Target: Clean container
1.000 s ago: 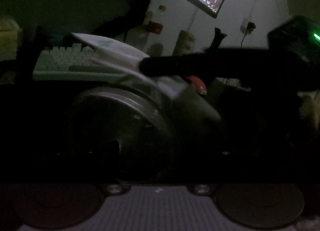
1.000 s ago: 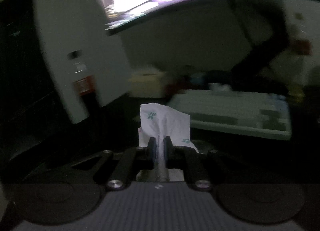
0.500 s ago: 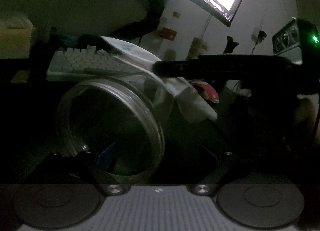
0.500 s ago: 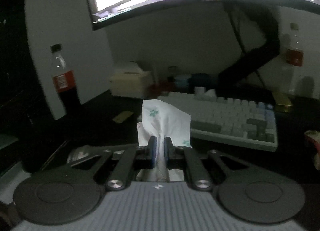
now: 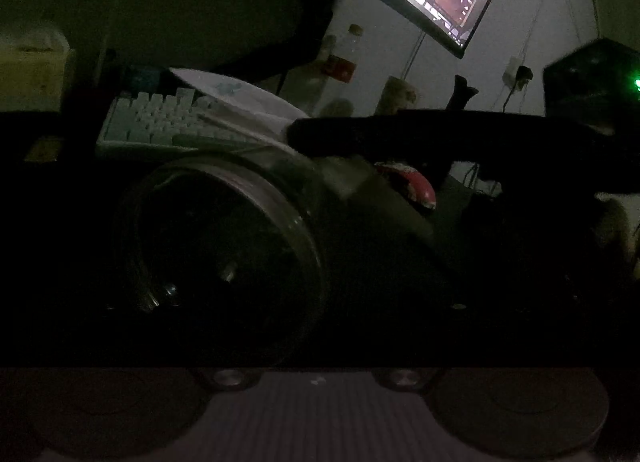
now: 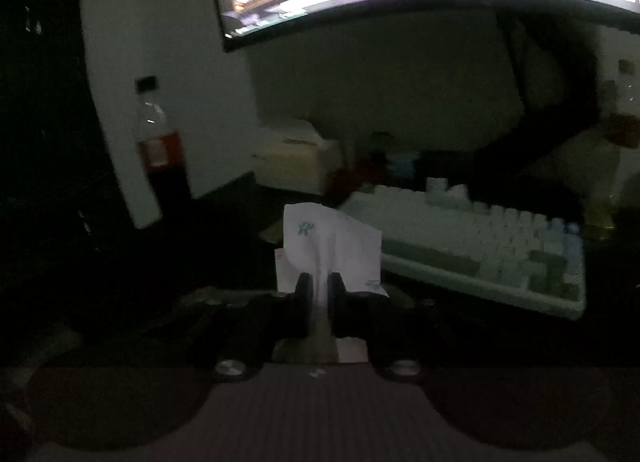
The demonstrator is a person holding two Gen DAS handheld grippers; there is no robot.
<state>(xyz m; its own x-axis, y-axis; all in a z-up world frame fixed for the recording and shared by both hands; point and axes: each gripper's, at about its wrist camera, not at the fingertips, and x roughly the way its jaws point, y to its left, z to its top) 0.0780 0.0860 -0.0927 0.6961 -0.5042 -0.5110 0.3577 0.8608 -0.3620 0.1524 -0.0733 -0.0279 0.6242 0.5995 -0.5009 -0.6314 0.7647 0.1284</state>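
Centrally, right gripper [image 6: 320, 290], jaws clamped on a printed tissue [image 6: 330, 248]; keyboard [image 6: 480, 246] at 3 o'clock. Left gripper cradles a glass jar [image 5: 224, 258]; jaw state indiscernible in darkness.

A dark desk [image 6: 224, 230] carries everything. A pale keyboard [image 6: 480, 246] lies toward its back edge, a cream box [image 6: 296, 166] behind it to the left. A cola bottle [image 6: 160, 146] stands at the left side against a white wall panel, and a second bottle [image 5: 344, 58] (red label, pale cap) stands at the rear by the monitor stand. A red-and-white object [image 5: 412, 186], too dim to name, lies right of the keyboard, and a small yellowish flat piece [image 5: 42, 150] left of it.
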